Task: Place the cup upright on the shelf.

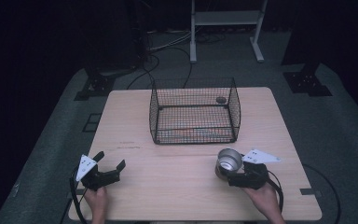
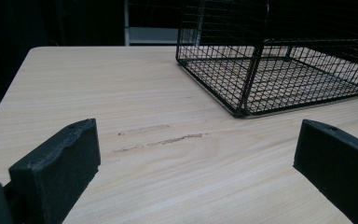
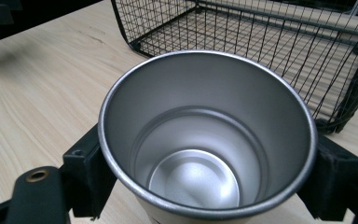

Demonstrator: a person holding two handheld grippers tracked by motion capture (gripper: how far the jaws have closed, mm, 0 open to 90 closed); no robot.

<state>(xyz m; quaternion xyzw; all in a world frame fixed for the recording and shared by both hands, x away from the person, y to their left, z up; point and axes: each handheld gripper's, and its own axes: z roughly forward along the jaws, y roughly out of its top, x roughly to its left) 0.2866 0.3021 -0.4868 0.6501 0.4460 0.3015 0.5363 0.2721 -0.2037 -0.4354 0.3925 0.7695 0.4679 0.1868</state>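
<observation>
Cup: the metal cup is in the right tongs, near the front right of the surface, mouth up and tipped a little toward the camera in the high view. Whether its base rests on the wood or hangs just above it, I cannot tell.

Right tongs: closed in on the cup; in the right gripper view the two black jaws press the cup's wall from either side just under the rim. A firm hold, by the look of it.

Left tongs: the left tongs sit at the front left, jaws spread wide with nothing between them. In the left gripper view there is bare wood and a scuff mark ahead of them.

Basket: the black wire basket stands toward the back middle of the surface, open at the top, clear of both tongs. A small dark object shows near its far right side; too small to make out.

Done so far: the pick-up looks settled, cup gripped and upright enough.

Left to do: my read is the cup is headed for the basket, and that part has not begun. The cup is short of the basket's front wall, not over the rim, not inside.

Watch for: the lift has to clear that front wire edge before lowering, and the smooth metal could slip if the squeeze eases.
</observation>
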